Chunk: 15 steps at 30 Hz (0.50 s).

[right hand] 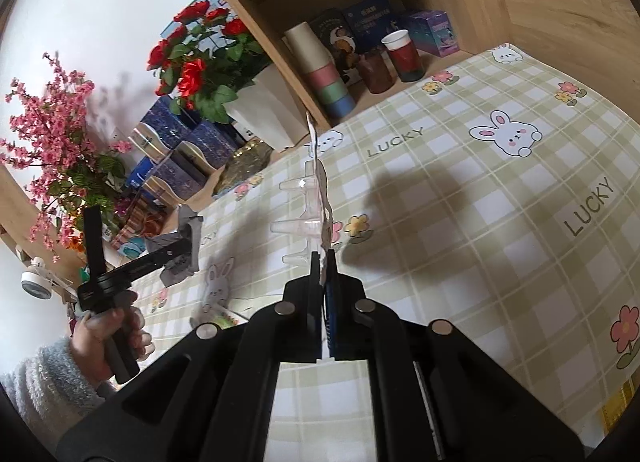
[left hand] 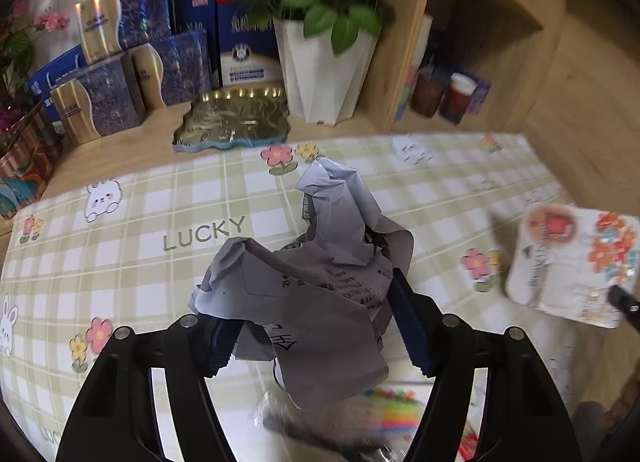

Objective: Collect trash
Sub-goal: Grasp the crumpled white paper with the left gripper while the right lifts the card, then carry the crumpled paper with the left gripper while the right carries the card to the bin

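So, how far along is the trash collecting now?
Done: cannot tell; no bin is in view. In hand: the left claw grips crumpled grey paper; the right claw is shut on a blister pack. Left: both pieces need dropping off, and a blurred colourful item lies on the tablecloth.

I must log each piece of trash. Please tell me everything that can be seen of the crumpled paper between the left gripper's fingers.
The crumpled paper is a grey-white printed sheet with black characters, strongly creased and folded into a loose, tall lump. It sits between the blue ribbed pads of the left gripper, which touch it on both sides. One peak points away from the camera; a flap hangs down towards it. The checked tablecloth lies behind it; whether the paper touches it cannot be told.
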Each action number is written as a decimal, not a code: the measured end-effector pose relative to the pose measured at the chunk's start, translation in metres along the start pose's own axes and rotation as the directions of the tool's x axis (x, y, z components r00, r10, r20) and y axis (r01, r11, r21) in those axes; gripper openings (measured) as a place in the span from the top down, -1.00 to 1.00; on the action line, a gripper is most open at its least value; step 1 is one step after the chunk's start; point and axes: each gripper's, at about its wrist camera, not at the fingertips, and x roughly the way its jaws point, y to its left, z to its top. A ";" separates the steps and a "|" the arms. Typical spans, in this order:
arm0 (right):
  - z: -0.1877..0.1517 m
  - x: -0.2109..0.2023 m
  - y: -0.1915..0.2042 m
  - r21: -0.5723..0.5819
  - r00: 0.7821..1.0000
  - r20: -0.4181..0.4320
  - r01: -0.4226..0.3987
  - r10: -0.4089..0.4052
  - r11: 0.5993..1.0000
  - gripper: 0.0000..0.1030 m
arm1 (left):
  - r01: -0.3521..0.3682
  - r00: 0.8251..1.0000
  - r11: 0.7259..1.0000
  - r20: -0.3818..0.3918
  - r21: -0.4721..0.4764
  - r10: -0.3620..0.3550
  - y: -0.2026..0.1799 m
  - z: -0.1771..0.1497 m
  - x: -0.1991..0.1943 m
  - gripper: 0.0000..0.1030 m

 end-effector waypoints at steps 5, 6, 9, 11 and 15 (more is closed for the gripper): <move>-0.006 -0.011 0.012 -0.005 0.999 -0.005 -0.033 0.033 0.999 0.89 | 0.045 0.998 0.998 0.041 -0.032 -0.044 -0.005 -0.015 -0.052 -0.30; -0.008 -0.013 0.015 -0.006 0.999 -0.008 -0.041 0.041 0.999 0.89 | 0.053 0.998 0.998 0.047 -0.040 -0.051 -0.006 -0.020 -0.061 -0.30; -0.013 -0.021 0.021 -0.005 0.998 -0.017 -0.062 0.062 0.998 0.89 | 0.080 0.995 0.994 0.059 -0.071 -0.076 -0.008 -0.038 -0.090 -0.30; -0.018 -0.026 0.026 -0.006 0.996 -0.027 -0.081 0.080 0.997 0.89 | 0.092 0.994 0.992 0.065 -0.090 -0.086 -0.010 -0.055 -0.109 -0.30; -0.027 -0.039 0.037 -0.010 0.992 -0.049 -0.121 0.120 0.993 0.89 | 0.106 0.993 0.986 0.074 -0.132 -0.097 -0.009 -0.087 -0.141 -0.30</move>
